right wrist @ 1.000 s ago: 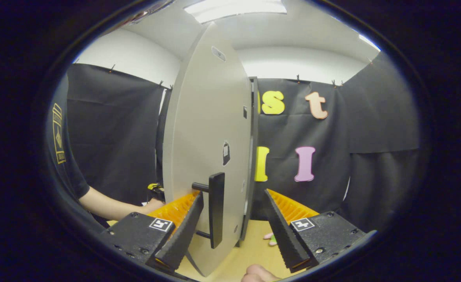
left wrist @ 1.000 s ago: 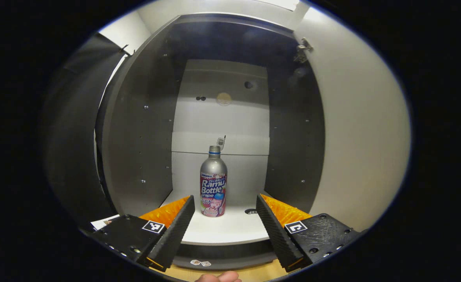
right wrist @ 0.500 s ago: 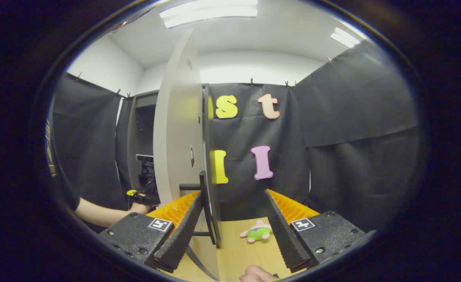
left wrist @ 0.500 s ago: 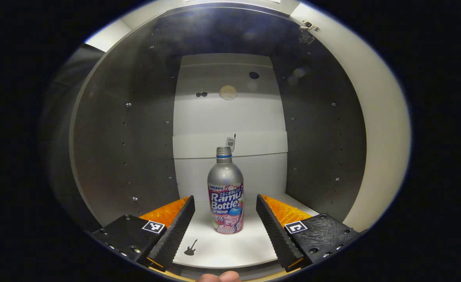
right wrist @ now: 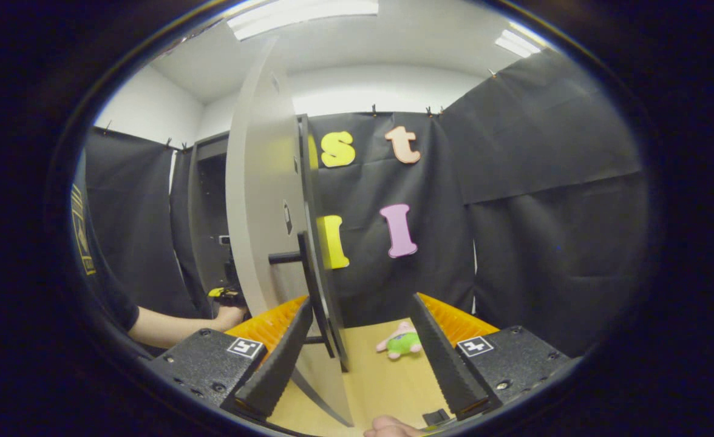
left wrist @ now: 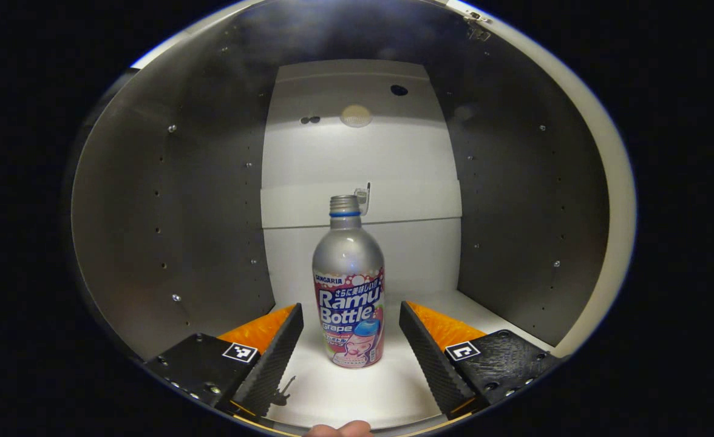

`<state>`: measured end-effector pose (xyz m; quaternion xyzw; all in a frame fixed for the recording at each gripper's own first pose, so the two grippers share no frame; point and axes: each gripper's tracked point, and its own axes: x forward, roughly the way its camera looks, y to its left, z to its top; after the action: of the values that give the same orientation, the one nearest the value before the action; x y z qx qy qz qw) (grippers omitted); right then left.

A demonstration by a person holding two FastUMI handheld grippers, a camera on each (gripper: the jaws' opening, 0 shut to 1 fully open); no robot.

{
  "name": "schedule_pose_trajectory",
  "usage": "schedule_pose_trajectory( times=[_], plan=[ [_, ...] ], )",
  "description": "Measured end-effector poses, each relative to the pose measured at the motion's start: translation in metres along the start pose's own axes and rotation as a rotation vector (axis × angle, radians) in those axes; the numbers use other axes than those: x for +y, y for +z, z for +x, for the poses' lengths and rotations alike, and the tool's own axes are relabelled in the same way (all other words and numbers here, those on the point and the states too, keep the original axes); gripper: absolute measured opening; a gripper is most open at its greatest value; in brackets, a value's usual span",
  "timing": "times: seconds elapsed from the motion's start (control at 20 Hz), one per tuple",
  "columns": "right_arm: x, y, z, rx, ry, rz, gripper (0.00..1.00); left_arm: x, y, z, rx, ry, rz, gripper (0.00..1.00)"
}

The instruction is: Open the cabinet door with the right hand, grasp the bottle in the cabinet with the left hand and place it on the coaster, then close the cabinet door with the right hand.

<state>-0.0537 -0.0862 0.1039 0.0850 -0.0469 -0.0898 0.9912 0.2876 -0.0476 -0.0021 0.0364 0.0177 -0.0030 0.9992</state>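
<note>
The left gripper (left wrist: 351, 328) is reaching into the open cabinet (left wrist: 169, 200) with its jaws spread wide. The bottle (left wrist: 349, 285) stands upright on the white cabinet floor (left wrist: 369, 388), straight ahead of the jaws and centred in the gap between them. Neither finger touches it; there is clear space on both sides of its body. The bottle is silver with a printed label on its lower half and a blue ring under its threaded neck, and it carries no cap that I can see. The cabinet's grey side walls rise to either side of the fingers, and the white back panel (left wrist: 360, 158) stands behind the bottle. A small dark guitar-shaped sticker (left wrist: 281, 391) lies on the floor just inside the left-hand finger.

The right gripper (right wrist: 360, 340) also has its jaws wide apart and grips nothing. The cabinet door (right wrist: 260, 200) is swung open and seen nearly edge-on, and its dark bar handle (right wrist: 314, 291) sits in the gap close to the left-hand finger; whether it touches that finger I cannot tell. Beyond the jaws, a small pink-and-green plush toy (right wrist: 401, 341) lies on the wooden tabletop (right wrist: 381, 382). To the left of the door, a person's forearm (right wrist: 175, 325) extends toward the cabinet opening.
</note>
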Motion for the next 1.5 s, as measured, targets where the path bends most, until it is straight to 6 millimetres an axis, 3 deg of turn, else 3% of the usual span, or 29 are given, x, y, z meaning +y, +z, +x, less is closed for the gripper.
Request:
schedule_pose_trajectory(
  times=[0.35,0.55,0.6,0.65,0.7,0.75,0.95,1.25,1.5],
  plan=[
    [-0.006,-0.001,0.003,0.002,-0.034,0.027,0.96,0.001,-0.021,0.030,0.063,0.004,-0.015,0.96],
    [-0.006,-0.002,0.004,0.002,-0.032,0.026,0.96,0.001,-0.011,0.029,0.044,0.011,-0.024,0.97],
    [-0.006,-0.003,0.005,0.002,-0.031,0.028,0.97,0.003,-0.010,0.037,0.043,0.017,-0.030,1.00],
    [-0.006,-0.003,0.004,0.000,-0.032,0.030,0.97,0.005,-0.012,0.036,0.066,0.025,-0.025,0.78],
    [-0.006,-0.003,0.004,-0.003,-0.032,0.034,0.96,0.006,-0.010,0.031,0.054,0.030,-0.018,0.88],
    [-0.006,-0.002,0.003,-0.003,-0.031,0.037,0.96,0.005,-0.007,0.029,0.044,0.031,-0.019,0.77],
    [-0.006,-0.002,0.008,-0.002,-0.009,0.040,1.00,0.002,0.004,0.015,0.036,-0.001,-0.030,0.77],
    [-0.007,-0.002,0.012,0.020,0.093,0.034,1.00,-0.006,0.016,-0.039,0.015,-0.052,-0.037,0.77],
    [-0.006,-0.002,0.019,0.047,0.232,0.047,1.00,0.005,0.017,-0.110,-0.018,-0.048,-0.003,0.75]
  ],
)
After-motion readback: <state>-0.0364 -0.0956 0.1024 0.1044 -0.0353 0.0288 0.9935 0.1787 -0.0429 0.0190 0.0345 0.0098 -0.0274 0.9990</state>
